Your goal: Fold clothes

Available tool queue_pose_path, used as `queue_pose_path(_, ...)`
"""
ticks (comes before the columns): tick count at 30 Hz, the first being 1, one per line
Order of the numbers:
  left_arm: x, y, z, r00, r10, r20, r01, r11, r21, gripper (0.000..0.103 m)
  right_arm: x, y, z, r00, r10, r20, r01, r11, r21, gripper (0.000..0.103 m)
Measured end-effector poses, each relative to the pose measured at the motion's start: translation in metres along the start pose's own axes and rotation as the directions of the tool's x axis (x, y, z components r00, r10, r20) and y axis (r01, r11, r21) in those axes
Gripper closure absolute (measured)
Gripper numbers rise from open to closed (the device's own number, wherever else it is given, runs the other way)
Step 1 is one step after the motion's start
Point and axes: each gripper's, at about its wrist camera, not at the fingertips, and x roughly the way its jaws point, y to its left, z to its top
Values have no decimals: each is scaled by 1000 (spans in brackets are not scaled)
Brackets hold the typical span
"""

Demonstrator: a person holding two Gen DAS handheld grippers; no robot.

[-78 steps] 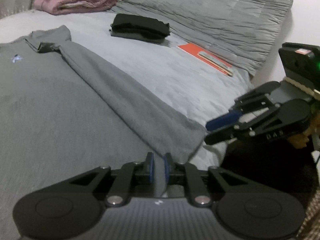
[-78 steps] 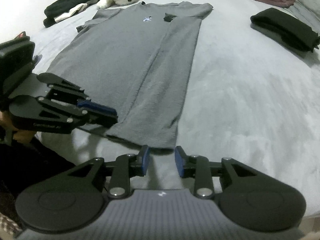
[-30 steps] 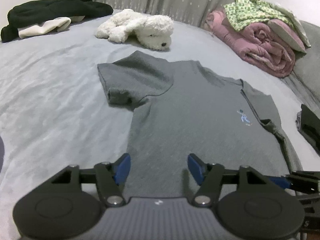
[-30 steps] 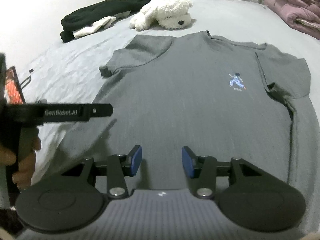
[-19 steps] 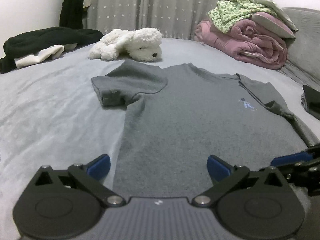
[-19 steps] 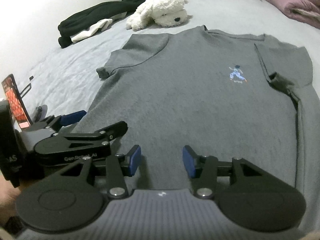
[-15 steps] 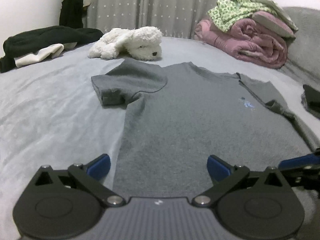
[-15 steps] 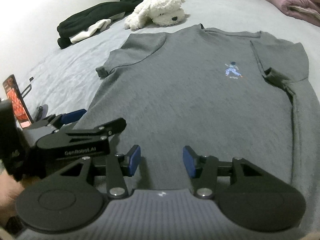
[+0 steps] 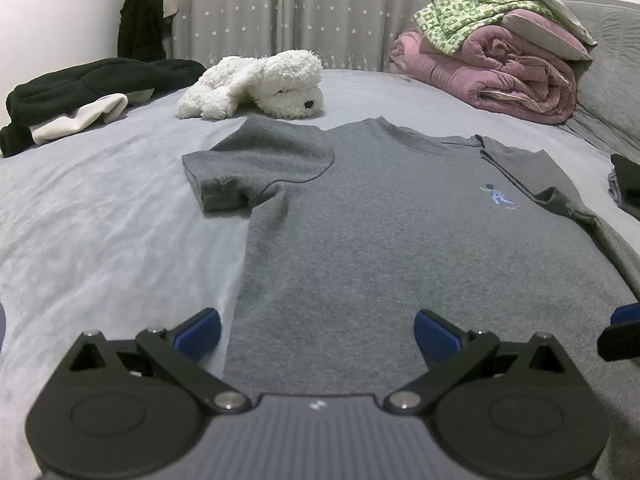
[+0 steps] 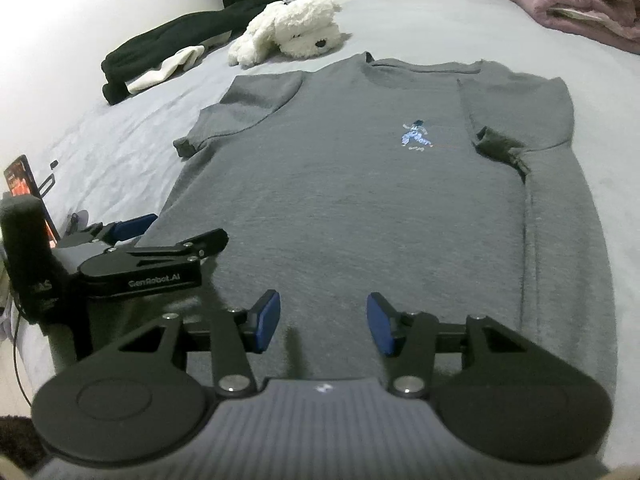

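From your left wrist view, the grey T-shirt (image 9: pixel 380 248) lies flat on the bed (image 9: pixel 100 232), filling the frame from 12 to 3 o'clock, its right side already folded in. Your left gripper (image 9: pixel 316 334) stands wide apart over the hem's left corner at 6 o'clock. The shirt looks soft and light; pinch that hem corner and the spread sleeve (image 9: pixel 256 160) at 11.

From your right wrist view, your right gripper (image 10: pixel 323 322) is also apart, empty above the hem. No containers show.

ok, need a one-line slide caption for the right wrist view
Right gripper open above the hem of a gray T-shirt, one side already folded in, left gripper open at its other edge.
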Motion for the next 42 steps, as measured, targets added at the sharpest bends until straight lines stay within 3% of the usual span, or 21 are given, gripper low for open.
queue_pose_path(14, 0, 0, 0, 1000, 1, 0, -1, 1000, 0, 0, -17, -10, 0, 1000, -15, 19, 15, 1000, 0, 48)
queue_pose_path(28, 1, -1, 0, 1000, 3, 0, -3, 1000, 1, 0, -18, -10, 10, 999, 22, 49, -22, 1000, -9, 43)
queue_pose_path(35, 3, -3, 2, 1000, 6, -3, -6, 1000, 5, 0, -2, -18, 19, 999, 32, 42, -32, 999, 6, 43)
queue_pose_path(39, 1, -2, 13, 999, -38, 7, 38, 999, 18, 0, 12, -20, 31, 998, 47, 51, -46, 999, -10, 43)
queue_pose_path(42, 2, 1, 26, 999, -23, 26, 23, 1000, 15, 0, 25, -23, 45, 995, 77, 61, -76, 997, -21, 43)
